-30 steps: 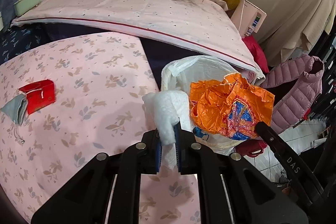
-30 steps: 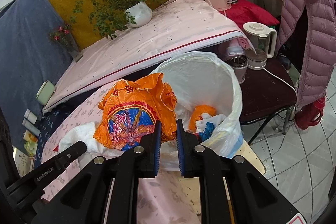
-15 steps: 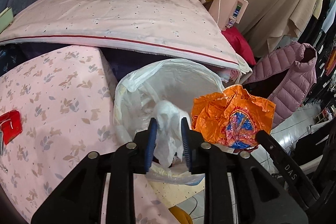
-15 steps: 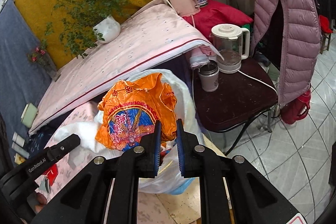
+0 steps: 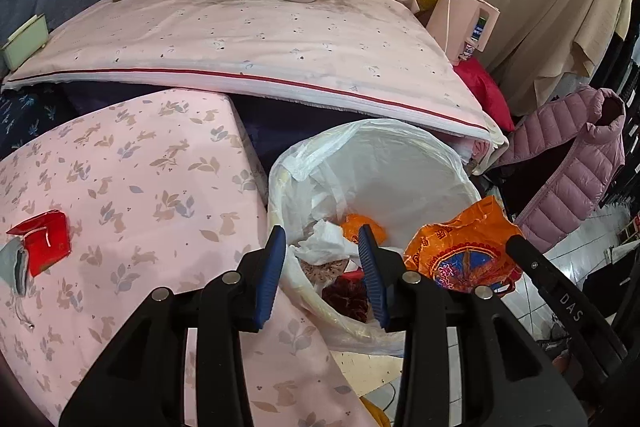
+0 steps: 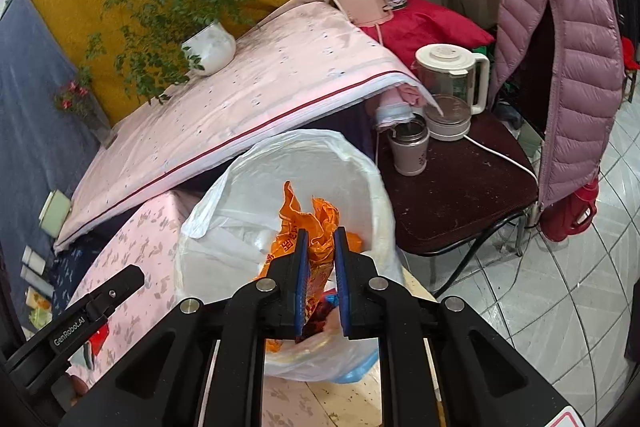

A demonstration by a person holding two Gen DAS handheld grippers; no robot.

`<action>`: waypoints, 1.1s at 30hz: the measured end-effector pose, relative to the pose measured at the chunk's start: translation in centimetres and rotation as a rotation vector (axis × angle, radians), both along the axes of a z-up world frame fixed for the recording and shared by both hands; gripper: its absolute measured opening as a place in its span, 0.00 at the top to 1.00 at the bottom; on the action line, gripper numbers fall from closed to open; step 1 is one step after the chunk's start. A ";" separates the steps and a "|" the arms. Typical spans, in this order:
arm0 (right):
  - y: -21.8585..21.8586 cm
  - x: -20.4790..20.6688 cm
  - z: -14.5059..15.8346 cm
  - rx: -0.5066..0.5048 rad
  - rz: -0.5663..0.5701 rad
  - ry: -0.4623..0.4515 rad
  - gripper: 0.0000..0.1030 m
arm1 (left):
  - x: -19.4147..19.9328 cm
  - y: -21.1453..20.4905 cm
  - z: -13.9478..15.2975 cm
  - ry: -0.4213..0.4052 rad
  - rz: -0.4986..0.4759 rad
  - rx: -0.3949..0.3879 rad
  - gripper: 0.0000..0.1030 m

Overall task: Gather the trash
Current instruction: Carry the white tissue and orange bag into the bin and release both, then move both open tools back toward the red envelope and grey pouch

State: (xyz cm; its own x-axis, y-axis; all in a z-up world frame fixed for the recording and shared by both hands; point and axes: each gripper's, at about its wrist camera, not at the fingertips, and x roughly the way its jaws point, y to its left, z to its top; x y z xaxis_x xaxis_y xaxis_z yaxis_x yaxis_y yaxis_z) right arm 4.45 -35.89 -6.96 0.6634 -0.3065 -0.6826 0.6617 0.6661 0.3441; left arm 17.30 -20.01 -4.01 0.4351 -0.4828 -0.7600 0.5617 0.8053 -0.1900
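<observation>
Room: cluttered corner, pink rabbit-print tablecloth (image 5: 132, 187) beside a bin lined with a white bag (image 5: 400, 163)
Left wrist view: left gripper (image 5: 322, 259) hangs over the bin's near rim, jaws opening with nothing pressed between them; white tissue (image 5: 324, 243) lies inside on older rubbish
Left behind: red wrapper (image 5: 46, 241) and a grey scrap beside it sit on the cloth, well apart from the bin
Right wrist view: right gripper (image 6: 320, 259) is clamped on an orange plastic bag (image 6: 310, 223) above the bin's mouth
Risk, drop: light crumpled plastic may cling to a pad or drift onto the rim or floor
Risk, liner: loose liner edge (image 6: 204, 211) could snag on a finger and pull out
Risk, clash: both grippers crowd one opening
</observation>
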 end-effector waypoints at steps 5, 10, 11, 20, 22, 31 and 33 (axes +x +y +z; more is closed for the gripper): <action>1.3 1.6 0.6 -0.021 0.026 -0.004 0.83 | 0.4 1.4 -0.1 -0.014 0.031 0.014 0.58; 2.4 2.4 0.9 -0.030 0.045 0.000 0.75 | 0.7 3.1 -0.2 -0.023 0.066 0.022 0.51; 2.6 2.4 1.0 -0.033 0.046 -0.001 0.73 | 0.8 3.4 -0.2 -0.022 0.072 0.022 0.51; 5.7 3.1 1.8 -0.051 0.101 0.010 0.69 | 0.9 6.5 -0.5 -0.016 0.126 0.024 0.49; 6.7 3.3 1.9 -0.060 0.120 0.014 0.62 | 0.9 7.4 -0.5 -0.013 0.144 0.025 0.42; 11.0 4.6 2.1 -0.078 0.207 0.030 0.61 | 1.0 11.8 -0.4 -0.015 0.219 0.020 0.42; 12.0 4.9 2.2 -0.082 0.225 0.033 0.61 | 1.1 12.7 -0.4 -0.013 0.236 0.017 0.42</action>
State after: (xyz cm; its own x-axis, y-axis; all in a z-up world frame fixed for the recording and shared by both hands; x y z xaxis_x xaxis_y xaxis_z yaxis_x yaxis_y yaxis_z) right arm 9.33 -23.89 -4.77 0.6990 -0.2088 -0.6839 0.5033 0.8231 0.2631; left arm 18.36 -7.26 -4.37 0.5442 -0.3535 -0.7608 0.3594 0.9177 -0.1694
